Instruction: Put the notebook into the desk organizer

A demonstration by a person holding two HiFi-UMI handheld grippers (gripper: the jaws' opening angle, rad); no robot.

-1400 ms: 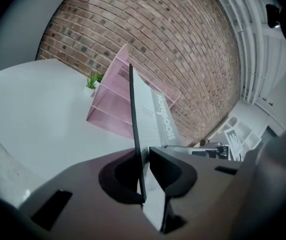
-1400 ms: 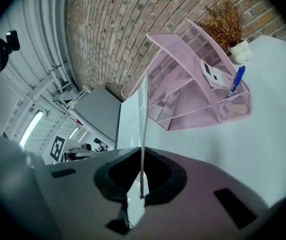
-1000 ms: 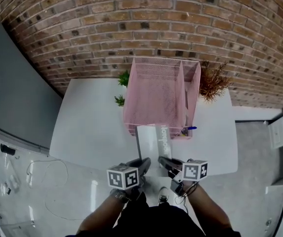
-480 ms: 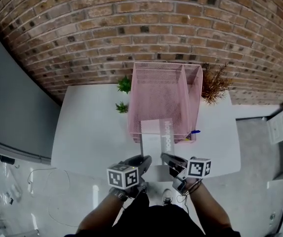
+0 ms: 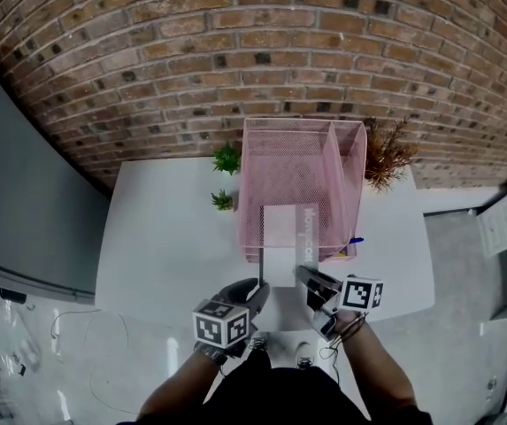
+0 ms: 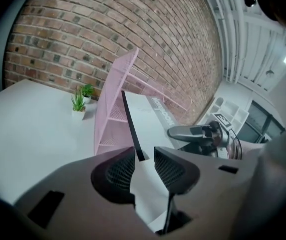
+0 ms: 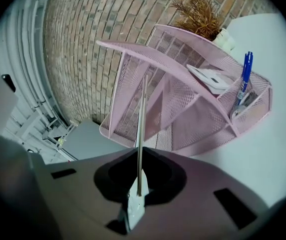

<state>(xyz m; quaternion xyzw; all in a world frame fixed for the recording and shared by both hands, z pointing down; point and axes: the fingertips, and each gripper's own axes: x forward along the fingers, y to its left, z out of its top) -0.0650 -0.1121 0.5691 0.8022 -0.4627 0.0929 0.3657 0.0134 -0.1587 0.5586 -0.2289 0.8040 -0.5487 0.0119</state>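
Note:
The white notebook (image 5: 287,233) stands on edge, its far end inside the main bay of the pink mesh desk organizer (image 5: 293,162). My right gripper (image 5: 304,274) is shut on its near edge; in the right gripper view the thin notebook (image 7: 142,129) runs straight out from the pressed jaws (image 7: 140,176) toward the organizer (image 7: 182,84). My left gripper (image 5: 257,286) sits at the near left corner. Its jaws (image 6: 143,166) have just been opening and now stand apart, the notebook's (image 6: 150,116) dark edge passing between the pads without being pressed.
The organizer stands at the back of a white table (image 5: 165,228) against a brick wall. Two small green plants (image 5: 227,158) (image 5: 223,200) sit to its left and a dried brown plant (image 5: 386,153) to its right. A blue pen (image 7: 245,76) stands in its right side pocket.
The notebook has slid away from me, deeper into the organizer, with both grippers following. The left jaws have opened off the notebook.

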